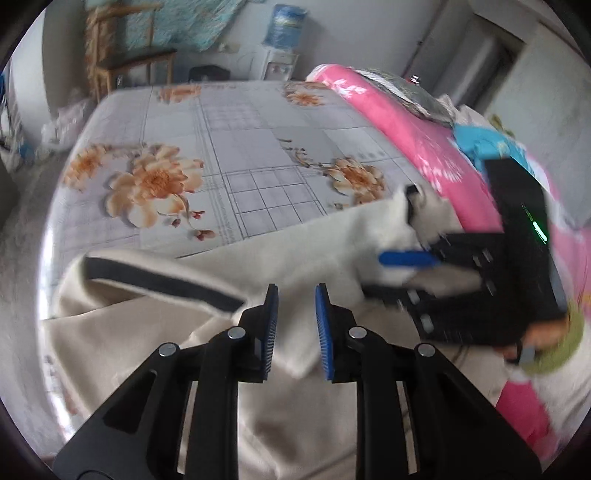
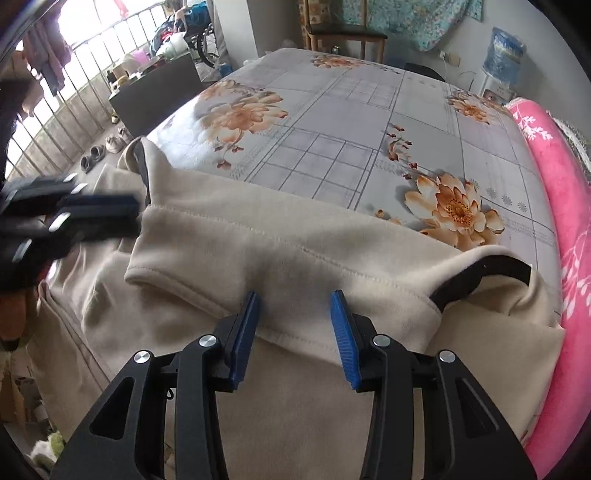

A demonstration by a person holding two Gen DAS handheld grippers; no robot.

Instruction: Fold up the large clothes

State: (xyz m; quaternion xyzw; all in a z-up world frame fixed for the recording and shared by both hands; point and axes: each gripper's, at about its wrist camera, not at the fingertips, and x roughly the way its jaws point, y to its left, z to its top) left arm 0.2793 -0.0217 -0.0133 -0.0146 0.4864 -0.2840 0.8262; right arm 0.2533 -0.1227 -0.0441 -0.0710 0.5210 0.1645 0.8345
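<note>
Both tools (image 1: 295,295) (image 2: 295,302) apparently open over garment (image 2: 258,251)

No legible text, label, brand or number found in either view. The water dispenser bottle (image 1: 285,25), upper centre of the left wrist view, carries a blue label too blurred to read. The black device (image 1: 524,221) at right shows a green lit strip and faint markings, also unreadable.

Garment (image 2: 280,258) across the bed's (image 2: 332,122) near edge, rolled blanket (image 2: 554,192) along its right side.
</note>
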